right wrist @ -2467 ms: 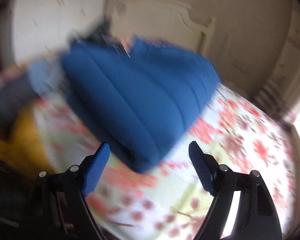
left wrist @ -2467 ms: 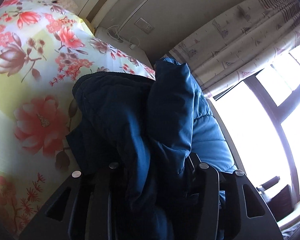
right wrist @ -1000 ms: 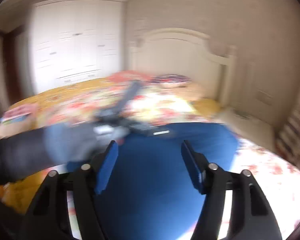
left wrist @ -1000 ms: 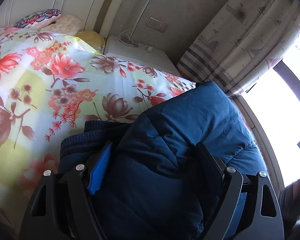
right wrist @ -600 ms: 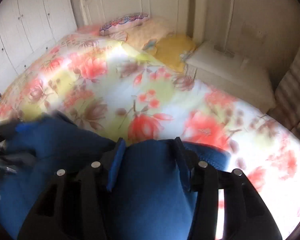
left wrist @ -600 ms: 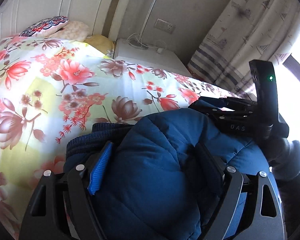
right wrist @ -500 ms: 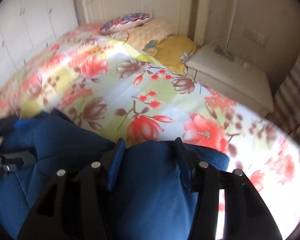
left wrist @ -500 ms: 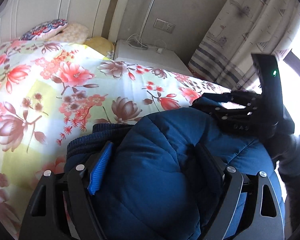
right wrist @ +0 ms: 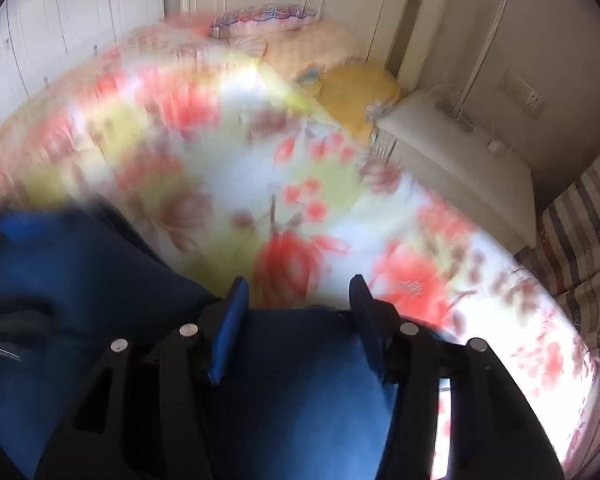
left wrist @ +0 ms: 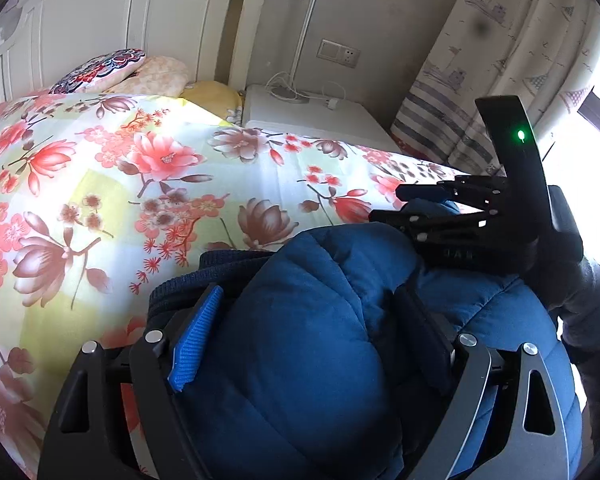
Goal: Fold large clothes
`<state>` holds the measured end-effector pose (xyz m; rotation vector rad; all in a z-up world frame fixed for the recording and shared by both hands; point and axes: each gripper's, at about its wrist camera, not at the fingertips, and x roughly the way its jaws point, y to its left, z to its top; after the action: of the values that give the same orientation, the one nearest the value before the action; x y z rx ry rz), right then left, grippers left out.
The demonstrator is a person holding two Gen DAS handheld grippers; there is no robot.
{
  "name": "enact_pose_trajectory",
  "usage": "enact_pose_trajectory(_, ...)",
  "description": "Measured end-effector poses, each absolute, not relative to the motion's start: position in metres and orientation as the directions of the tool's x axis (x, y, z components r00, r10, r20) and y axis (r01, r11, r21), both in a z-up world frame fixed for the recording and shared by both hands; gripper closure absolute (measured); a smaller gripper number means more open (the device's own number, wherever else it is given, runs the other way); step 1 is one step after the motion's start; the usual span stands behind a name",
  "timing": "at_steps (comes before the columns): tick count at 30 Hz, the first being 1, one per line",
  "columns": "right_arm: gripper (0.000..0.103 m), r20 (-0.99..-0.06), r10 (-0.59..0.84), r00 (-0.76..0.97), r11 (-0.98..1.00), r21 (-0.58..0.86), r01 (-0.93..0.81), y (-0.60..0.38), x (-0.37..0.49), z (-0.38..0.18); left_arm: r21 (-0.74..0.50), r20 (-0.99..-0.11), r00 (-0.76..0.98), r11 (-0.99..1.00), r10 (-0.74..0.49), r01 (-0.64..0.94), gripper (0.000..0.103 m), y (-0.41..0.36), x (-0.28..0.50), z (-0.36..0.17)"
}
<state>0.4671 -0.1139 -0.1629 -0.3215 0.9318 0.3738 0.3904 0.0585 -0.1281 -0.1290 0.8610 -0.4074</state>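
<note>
Nearest to us in the left wrist view, our left tongs (left wrist: 312, 344) stand wide around a thick bulge of the blue jacket (left wrist: 300, 360); their jaws have just been opening a little, and the puffy cloth fills the whole gap, pressing against both pads, so we read them as clenched on the jacket. The jacket lies bunched on the bed (left wrist: 100, 184), at its near edge, with a dark ribbed hem showing just left of the blue pad. In the right wrist view, which is blurred, our right tongs (right wrist: 298, 320) stand about half apart with a fold of the same jacket between the pads, its edge ending just short of the fingertips; the cloth fills the gap there, so we take them as grasping the jacket too. From the left view we see those right tongs from the side, lying over the far right part of the jacket, a green light lit on their upright black body, and a dark gloved hand (left wrist: 580, 300) behind them. Past the jacket the bed spreads out under a floral cover. Farther off lie pillows (left wrist: 100, 70) against a white headboard (left wrist: 112, 24), a white nightstand (left wrist: 316, 114) beside them with a cable on top, and a striped curtain (left wrist: 500, 60) at the right.
</note>
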Motion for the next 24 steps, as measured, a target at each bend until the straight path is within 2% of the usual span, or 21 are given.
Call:
enact_pose_trajectory(7, 0.049, -0.794, 0.158, 0.587, 0.904, -0.123, -0.409, -0.118, 0.457, -0.155, -0.266, -0.710, 0.583, 0.917, -0.396, 0.298, 0.013, 0.058, 0.388, -0.127)
enact_pose_trajectory(8, 0.047, -0.778, 0.176, 0.603, 0.911, -0.104, -0.400, -0.124, 0.450, -0.148, -0.282, -0.706, 0.579, 0.912, -0.408, 0.298, 0.014, 0.061, 0.387, -0.127)
enact_pose_trajectory(9, 0.038, -0.766, 0.184, 0.616, 0.919, -0.088, -0.385, -0.130, 0.443, -0.141, -0.304, -0.703, 0.575, 0.908, -0.419, 0.289, 0.014, 0.067, 0.385, -0.125)
enact_pose_trajectory(10, 0.029, -0.755, 0.205, 0.623, 0.930, -0.048, -0.364, -0.138, 0.434, -0.132, -0.309, -0.703, 0.583, 0.913, -0.408, 0.266, 0.014, 0.074, 0.381, -0.121)
enact_pose_trajectory(13, 0.014, -0.697, 0.368, 0.616, 0.921, 0.183, -0.344, -0.175, 0.389, -0.107, -0.372, -0.647, 0.642, 0.905, -0.412, 0.207, 0.009, 0.112, 0.348, -0.098)
enact_pose_trajectory(16, 0.009, -0.638, 0.478, 0.604, 0.878, 0.337, -0.339, -0.211, 0.336, -0.100, -0.462, -0.627, 0.611, 0.862, -0.483, 0.207, 0.007, 0.137, 0.324, -0.094)
enact_pose_trajectory(21, 0.007, -0.581, 0.601, 0.549, 0.795, 0.509, -0.331, -0.244, 0.265, -0.124, -0.524, -0.698, 0.448, 0.825, -0.558, 0.210, 0.006, 0.136, 0.292, -0.133)
enact_pose_trajectory(24, 0.005, -0.589, 0.651, 0.478, 0.753, 0.576, -0.317, -0.241, 0.246, -0.149, -0.624, -0.659, 0.410, 0.763, -0.631, 0.171, 0.004, 0.144, 0.287, -0.155)
